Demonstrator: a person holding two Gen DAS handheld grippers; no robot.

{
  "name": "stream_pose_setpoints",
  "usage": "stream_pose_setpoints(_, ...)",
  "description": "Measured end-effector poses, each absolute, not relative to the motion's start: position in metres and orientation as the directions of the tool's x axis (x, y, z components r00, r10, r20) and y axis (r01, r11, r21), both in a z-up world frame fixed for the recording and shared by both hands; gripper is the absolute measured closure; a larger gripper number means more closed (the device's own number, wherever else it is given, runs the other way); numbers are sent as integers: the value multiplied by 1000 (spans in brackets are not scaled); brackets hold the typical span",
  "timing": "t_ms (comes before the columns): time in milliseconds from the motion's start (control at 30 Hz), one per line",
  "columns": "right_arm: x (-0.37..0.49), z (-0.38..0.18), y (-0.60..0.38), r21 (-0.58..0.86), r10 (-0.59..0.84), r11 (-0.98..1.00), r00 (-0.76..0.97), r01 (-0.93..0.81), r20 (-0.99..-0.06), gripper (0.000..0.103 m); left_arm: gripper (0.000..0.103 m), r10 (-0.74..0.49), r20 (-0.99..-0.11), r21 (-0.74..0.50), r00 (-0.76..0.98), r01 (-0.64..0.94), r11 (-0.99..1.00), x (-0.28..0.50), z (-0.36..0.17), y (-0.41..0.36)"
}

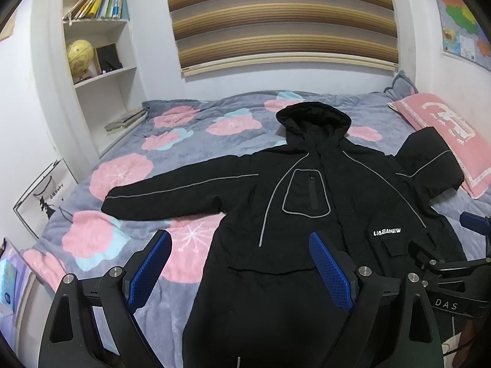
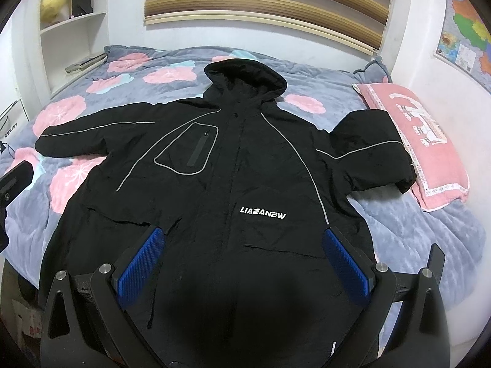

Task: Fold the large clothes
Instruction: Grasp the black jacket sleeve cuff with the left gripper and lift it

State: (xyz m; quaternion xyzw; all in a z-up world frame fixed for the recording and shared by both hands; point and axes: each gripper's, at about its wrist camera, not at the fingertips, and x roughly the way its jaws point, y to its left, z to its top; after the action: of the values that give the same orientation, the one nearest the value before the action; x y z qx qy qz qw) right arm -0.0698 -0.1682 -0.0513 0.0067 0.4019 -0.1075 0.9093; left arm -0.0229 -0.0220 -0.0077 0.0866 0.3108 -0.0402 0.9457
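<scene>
A large black hooded jacket [image 1: 307,190] [image 2: 233,165] with grey piping and white lettering lies front-up on the bed, hood toward the wall. Its left sleeve [image 1: 172,190] stretches out flat; its right sleeve [image 2: 368,150] is bent back near the pillow. My left gripper [image 1: 241,245] hovers open above the jacket's lower left edge, blue pads wide apart and holding nothing. My right gripper [image 2: 244,239] hangs open over the jacket's lower front, nothing between its fingers. The right gripper also shows at the right edge of the left wrist view [image 1: 454,260].
The bed has a grey quilt [image 1: 129,165] [image 2: 408,230] with pink flowers. A pink pillow [image 1: 448,135] [image 2: 423,141] lies at the right. White shelves [image 1: 101,49] with books and a globe stand at the left wall. A striped blind [image 1: 282,21] hangs behind the bed.
</scene>
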Motion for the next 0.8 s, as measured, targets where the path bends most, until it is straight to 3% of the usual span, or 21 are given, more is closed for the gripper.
stream_pose_setpoints(800,-41,-73,-161,-60,-164,982,640,181,-751,0,11,-60,-646,74,761,140,987,6,-32,-5)
